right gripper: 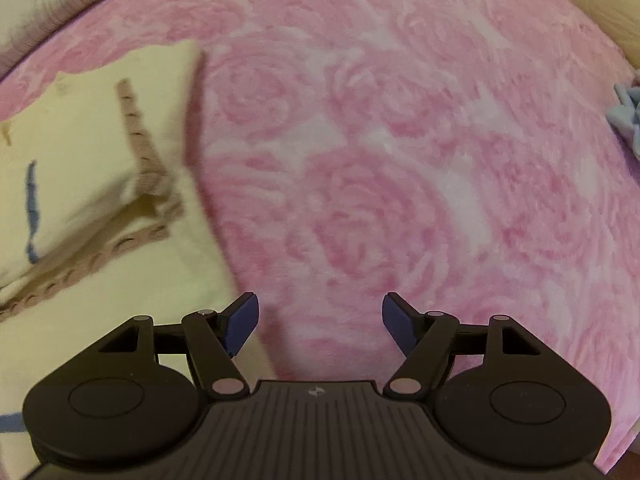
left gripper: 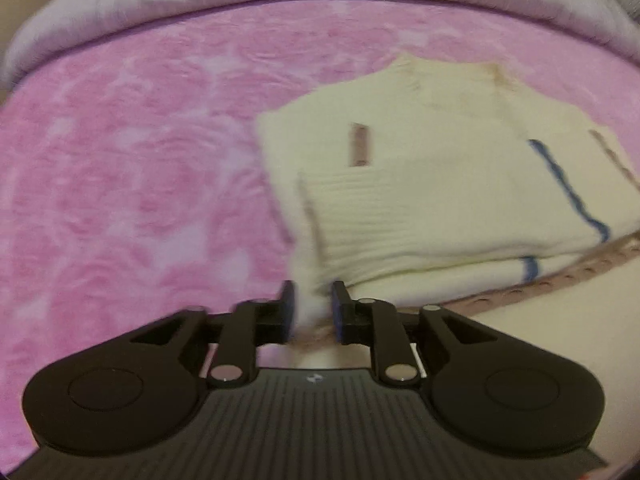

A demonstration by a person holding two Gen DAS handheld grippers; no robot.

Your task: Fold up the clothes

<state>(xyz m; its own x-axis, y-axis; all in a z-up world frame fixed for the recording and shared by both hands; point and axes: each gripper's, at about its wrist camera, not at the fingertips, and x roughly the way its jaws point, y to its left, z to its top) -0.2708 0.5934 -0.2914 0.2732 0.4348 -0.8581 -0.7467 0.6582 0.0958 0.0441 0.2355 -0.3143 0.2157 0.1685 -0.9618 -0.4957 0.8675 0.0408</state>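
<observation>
A bed carries a pink rose-patterned blanket [right gripper: 400, 160]. On it lies a cream sweater [left gripper: 420, 184], partly folded, one ribbed part laid over the body. The left gripper [left gripper: 313, 312] stands slightly parted around a fabric edge; whether it presses cannot be told. The right gripper [right gripper: 320, 320] is released, empty, beside the sweater. Further folds appear outstanding.

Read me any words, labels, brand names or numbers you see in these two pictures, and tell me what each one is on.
No readable text in either view.
Small pale emblem on the body of the left tongs: a symbol, no letters.
The same emblem on the body of the right tongs: no letters.
Cream sweater: only brown and blue trim, no label in view.
Pink rose-pattern blanket: no writing.
</observation>
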